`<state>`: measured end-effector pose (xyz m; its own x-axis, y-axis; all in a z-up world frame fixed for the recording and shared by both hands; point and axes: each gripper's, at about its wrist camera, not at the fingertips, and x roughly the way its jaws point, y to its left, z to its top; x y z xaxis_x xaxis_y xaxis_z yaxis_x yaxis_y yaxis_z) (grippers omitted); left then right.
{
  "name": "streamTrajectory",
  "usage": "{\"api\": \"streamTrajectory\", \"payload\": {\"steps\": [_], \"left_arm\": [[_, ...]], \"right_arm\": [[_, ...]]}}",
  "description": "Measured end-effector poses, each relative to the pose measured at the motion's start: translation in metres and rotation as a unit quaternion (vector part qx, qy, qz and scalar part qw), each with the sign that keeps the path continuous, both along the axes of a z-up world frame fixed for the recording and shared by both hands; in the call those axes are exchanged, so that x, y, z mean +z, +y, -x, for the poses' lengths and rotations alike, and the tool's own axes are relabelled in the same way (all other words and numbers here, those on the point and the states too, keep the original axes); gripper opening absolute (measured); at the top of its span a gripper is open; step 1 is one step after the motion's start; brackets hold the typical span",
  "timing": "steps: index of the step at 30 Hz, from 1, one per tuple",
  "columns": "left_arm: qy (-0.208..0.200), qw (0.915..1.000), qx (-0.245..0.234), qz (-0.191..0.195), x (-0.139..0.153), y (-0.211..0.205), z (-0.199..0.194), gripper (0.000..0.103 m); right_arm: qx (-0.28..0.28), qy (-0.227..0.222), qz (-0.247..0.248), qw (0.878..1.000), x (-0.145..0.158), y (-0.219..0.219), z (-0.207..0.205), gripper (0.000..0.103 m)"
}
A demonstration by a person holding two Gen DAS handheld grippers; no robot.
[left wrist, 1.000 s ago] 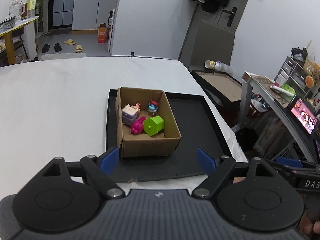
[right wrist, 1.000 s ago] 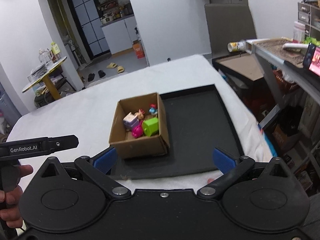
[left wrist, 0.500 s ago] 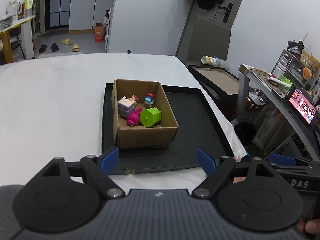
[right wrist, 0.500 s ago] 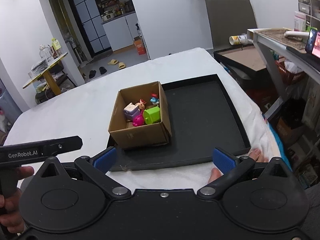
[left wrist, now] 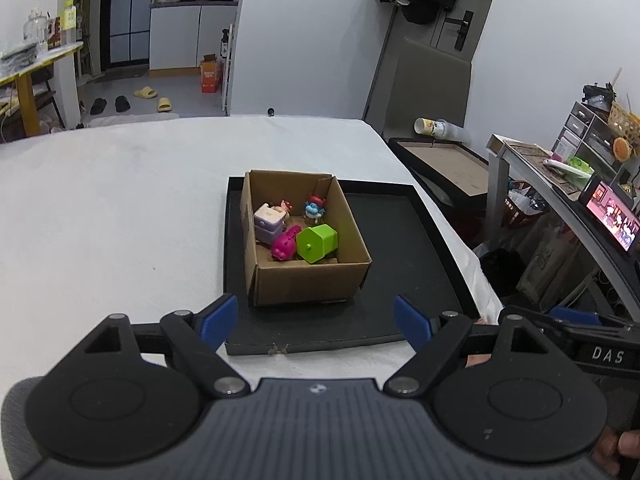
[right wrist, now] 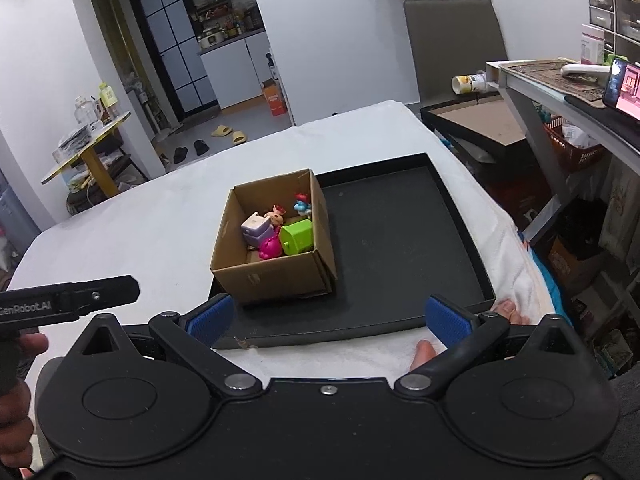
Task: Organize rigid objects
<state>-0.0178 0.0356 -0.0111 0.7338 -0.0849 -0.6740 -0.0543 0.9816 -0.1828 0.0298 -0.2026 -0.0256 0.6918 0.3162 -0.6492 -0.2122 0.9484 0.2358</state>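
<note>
**Toys boxed on tray, both grippers clear**

Toys sit inside the open brown cardboard box (left wrist: 304, 280): a green hexagonal plastic block (left wrist: 317, 243), a magenta plastic figure (left wrist: 285, 243) touching it, a lilac plastic drawer toy (left wrist: 267, 222), a small pink figurine (left wrist: 285, 207) and a blue figurine with red cap (left wrist: 315, 207). The box stands on the left part of the black rectangular tray (left wrist: 400, 248), which lies on the white cloth-covered table (left wrist: 112, 208). The left gripper (left wrist: 316, 318) and right gripper (right wrist: 326, 318) hover near the tray's near edge, fingers spread wide, holding nothing.

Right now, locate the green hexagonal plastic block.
The green hexagonal plastic block lies inside the brown cardboard box in both views, against its right wall, touching the magenta toy.
</note>
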Motion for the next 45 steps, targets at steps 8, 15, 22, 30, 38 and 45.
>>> {"api": "streamTrajectory", "payload": {"steps": [8,15,22,30,38,45], "left_arm": [[-0.003,1.0000,-0.001,-0.004,0.002,-0.001,0.002,0.084],[-0.006,0.9999,0.000,-0.008,0.001,0.001,0.003,0.084],[-0.014,0.9999,-0.001,-0.010,0.003,0.001,0.005,0.084],[-0.021,0.9997,0.001,-0.008,0.006,0.003,0.008,0.084],[-0.031,0.9995,0.003,-0.010,0.011,0.006,0.012,0.084],[-0.026,0.9996,-0.001,-0.013,0.011,0.006,0.012,0.084]], "right_arm": [[0.014,-0.004,-0.007,1.000,0.003,0.005,0.002,0.103],[0.016,-0.005,-0.007,1.000,0.004,0.007,0.002,0.103],[0.018,-0.008,-0.005,1.000,0.005,0.009,0.003,0.103],[0.022,-0.019,-0.004,1.000,0.010,0.011,0.005,0.103],[0.022,-0.033,-0.002,0.999,0.016,0.011,0.008,0.103],[0.022,-0.040,0.008,0.999,0.018,0.015,0.009,0.103]]}}
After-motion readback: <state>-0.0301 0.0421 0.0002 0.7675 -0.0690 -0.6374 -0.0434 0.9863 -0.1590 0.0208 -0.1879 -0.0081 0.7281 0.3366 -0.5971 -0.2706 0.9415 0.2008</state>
